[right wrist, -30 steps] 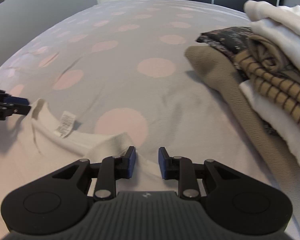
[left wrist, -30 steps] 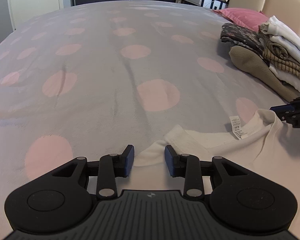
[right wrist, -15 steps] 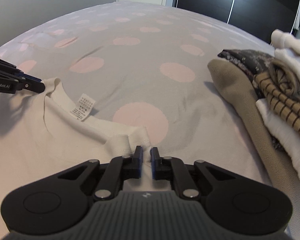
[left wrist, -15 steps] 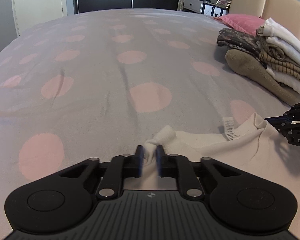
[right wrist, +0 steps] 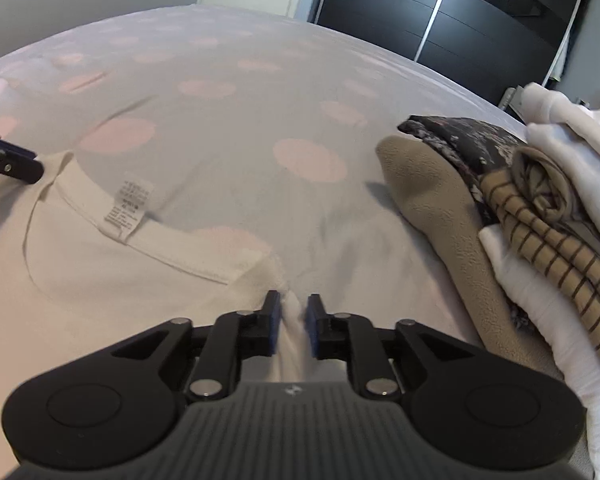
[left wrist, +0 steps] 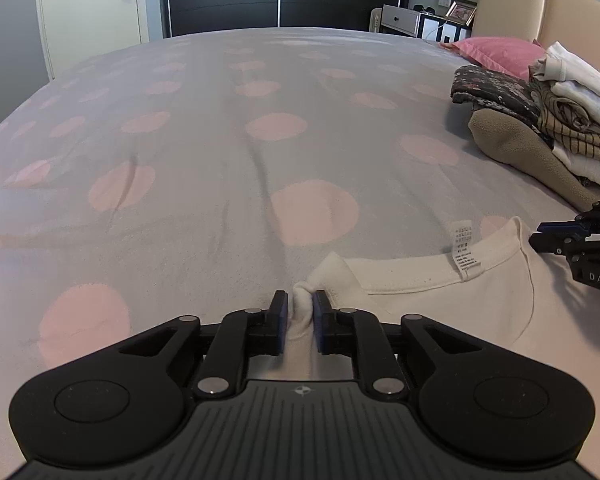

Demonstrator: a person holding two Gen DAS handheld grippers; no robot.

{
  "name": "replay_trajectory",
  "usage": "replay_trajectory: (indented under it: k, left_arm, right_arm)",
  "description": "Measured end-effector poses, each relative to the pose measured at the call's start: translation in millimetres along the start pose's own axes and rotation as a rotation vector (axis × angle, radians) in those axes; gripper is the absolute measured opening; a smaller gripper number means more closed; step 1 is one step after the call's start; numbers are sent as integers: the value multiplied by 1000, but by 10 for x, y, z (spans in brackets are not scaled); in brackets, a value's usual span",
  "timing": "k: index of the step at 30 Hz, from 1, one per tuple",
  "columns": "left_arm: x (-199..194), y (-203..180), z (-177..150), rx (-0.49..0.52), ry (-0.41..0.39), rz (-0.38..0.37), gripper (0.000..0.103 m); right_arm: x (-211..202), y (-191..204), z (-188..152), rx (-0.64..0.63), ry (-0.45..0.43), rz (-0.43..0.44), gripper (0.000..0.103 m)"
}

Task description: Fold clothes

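Cream shirt [left wrist: 440,312] body cut off below both frames, hem unseen.

Right hand-held gripper [right wrist: 290,312] jaws opening around the cream T-shirt's [right wrist: 100,280] shoulder fold, folded clothes pile [right wrist: 520,208] beside it on the bed [right wrist: 220,120].

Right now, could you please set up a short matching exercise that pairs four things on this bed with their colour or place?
Things:
1. T-shirt
2. Pillow
3. Care label
4. Pile of folded clothes

Descriptions:
A. Pink, by the headboard
B. Cream, lying flat on the bedspread
C. Stacked at the right side of the bed
D. White, sewn at the shirt's neckline

Right pairs: 1-B, 2-A, 3-D, 4-C
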State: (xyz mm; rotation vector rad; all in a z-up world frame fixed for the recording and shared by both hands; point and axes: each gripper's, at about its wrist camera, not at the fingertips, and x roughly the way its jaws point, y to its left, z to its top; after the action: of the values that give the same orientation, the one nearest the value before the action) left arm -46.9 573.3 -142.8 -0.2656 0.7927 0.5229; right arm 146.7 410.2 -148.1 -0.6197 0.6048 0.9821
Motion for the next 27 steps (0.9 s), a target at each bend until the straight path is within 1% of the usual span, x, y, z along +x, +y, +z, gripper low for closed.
replay_trajectory:
  k: [1,2,3,8,9,12,17,19,22,25,27]
  left_arm:
    - [-33,26,10,-7,1,4,21]
    - [-68,58,21,-15,0,10,30]
    - [-129,97,30,-24,-6,14,34]
    - [-553,265,25,-47,-23,37,35]
    - [-656,286,8,-45,-24,40,35]
    - [-1041,343,-93,-36,-14,42,35]
    - [-1661,374,-361,-6,35,75,35]
    - [-1895,386,-484,-3,53,87,35]
    - [-2231,406,-686,-12,74,100,35]
    - [-2473,398,-861,-16,95,114,35]
    - [-2607,394,-957,-23,107,118,35]
  right_arm:
    - [-22,-38,7,21,3,1,28]
    - [-44,-77,13,42,6,1,28]
    - [-79,-116,18,61,9,0,28]
    - [-547,-333,-26,117,18,-16,33]
    - [-659,-374,-65,126,28,-17,36]
    - [-1001,-488,-212,144,58,-30,37]
    - [-1674,-732,-676,192,114,-46,37]
    - [-1966,-817,-886,206,118,-58,43]
    - [-2394,-963,-1255,226,128,-101,47]
    - [-2749,-1182,-1656,314,152,-154,48]
    - [-2930,-1336,-1942,400,180,-189,48]
